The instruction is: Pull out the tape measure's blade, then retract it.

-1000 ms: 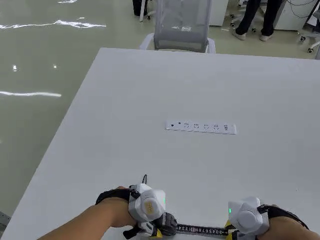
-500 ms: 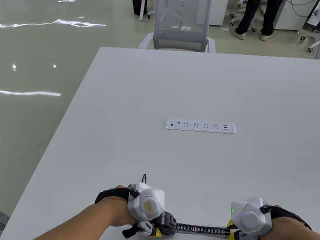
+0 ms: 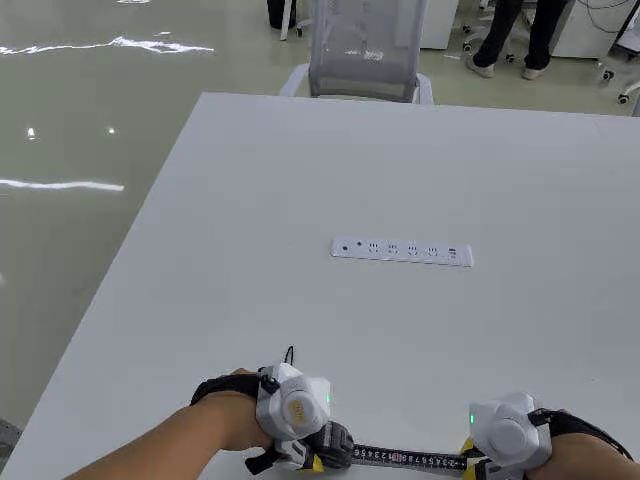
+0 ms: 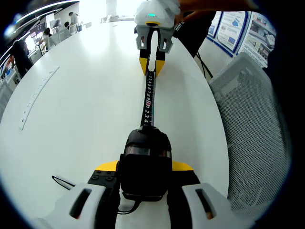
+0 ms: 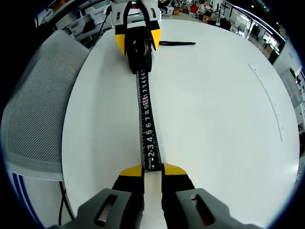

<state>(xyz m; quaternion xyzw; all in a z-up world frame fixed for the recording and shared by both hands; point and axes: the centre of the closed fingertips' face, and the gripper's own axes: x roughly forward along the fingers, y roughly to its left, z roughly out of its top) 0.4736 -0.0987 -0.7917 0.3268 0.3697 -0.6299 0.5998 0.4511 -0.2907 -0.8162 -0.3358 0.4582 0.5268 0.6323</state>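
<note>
Item 1: left gripper (image 4: pixel 145 166), jaws clamped on the 2 sides of the black tape measure (image 4: pixel 145 157), which sits on the table near its front edge.

Item 2: right gripper (image 5: pixel 152 170), yellow-tipped jaws nipped together on the free end of the blade (image 5: pixel 145 119).

Item 3: blade, black with white numerals, drawn out straight between the 2 grippers and lying low along the table (image 3: pixel 300 180). Numerals 1 to 9 and further digits are legible in the right gripper view.

Item 4: thin black strip (image 5: pixel 176 44), on the table just beside the tape measure; possibly a cable tie, too small to tell.

Item 5: white power strip (image 3: pixel 401 252), flat at mid-table, well apart from the grippers.

Item 6: grey mesh chair (image 3: pixel 362 50), at the far edge of the table.

Item 7: second mesh chair back (image 4: pixel 248 119), close against the near edge.

Item 8: people standing (image 3: pixel 510 35) beyond the table, on a glossy floor.
</note>
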